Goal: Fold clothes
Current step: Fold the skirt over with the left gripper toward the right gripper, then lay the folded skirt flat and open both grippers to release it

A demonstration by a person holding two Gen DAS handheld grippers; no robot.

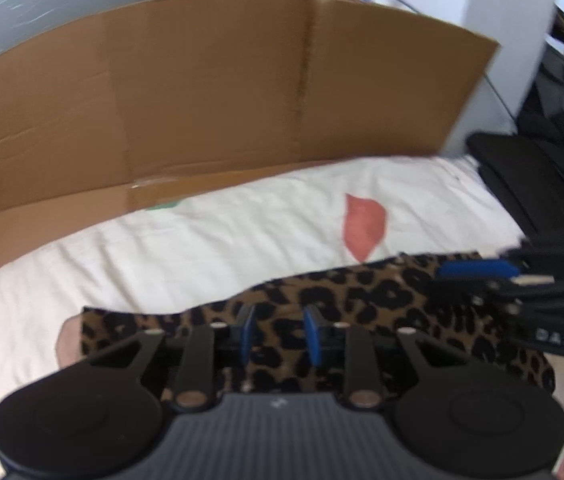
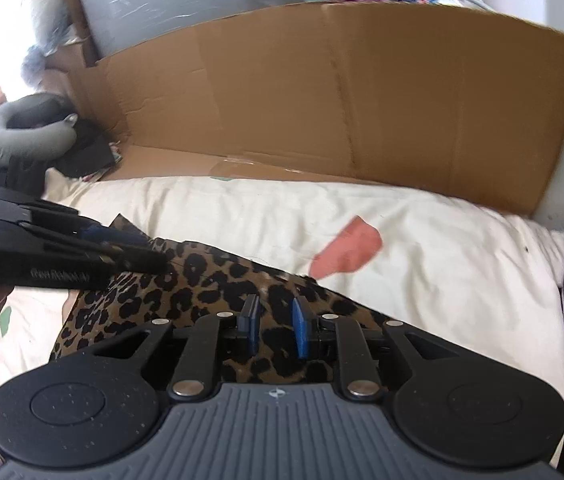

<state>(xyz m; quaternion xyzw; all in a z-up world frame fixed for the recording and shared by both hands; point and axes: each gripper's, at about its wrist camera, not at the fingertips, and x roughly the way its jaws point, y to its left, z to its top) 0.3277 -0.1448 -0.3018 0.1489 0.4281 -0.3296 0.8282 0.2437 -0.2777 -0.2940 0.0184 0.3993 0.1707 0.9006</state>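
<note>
We find the left gripper (image 1: 277,334) with its blue fingers (image 1: 246,332) standing a narrow gap apart, nothing pinched between them; the leopard-print cloth (image 1: 362,300) shows through the gap, lying below. The right gripper (image 2: 275,328) reads the same: its fingers (image 2: 300,330) are slightly parted, with only the cloth (image 2: 201,280) visible behind them and no fold caught in the gap. Each gripper appears in the other's view, the right one (image 1: 478,270) at the cloth's right end, the left one (image 2: 121,240) at its left end, both close over the fabric; we cannot tell whether either touches it. The cloth lies flattened in a long strip across the near part of a cream bed sheet (image 1: 201,240) bearing a pink patch (image 1: 364,228). Behind the bed stands a sheet of brown cardboard (image 1: 221,92), bent upright along the far edge. Both views are somewhat blurred.
</note>
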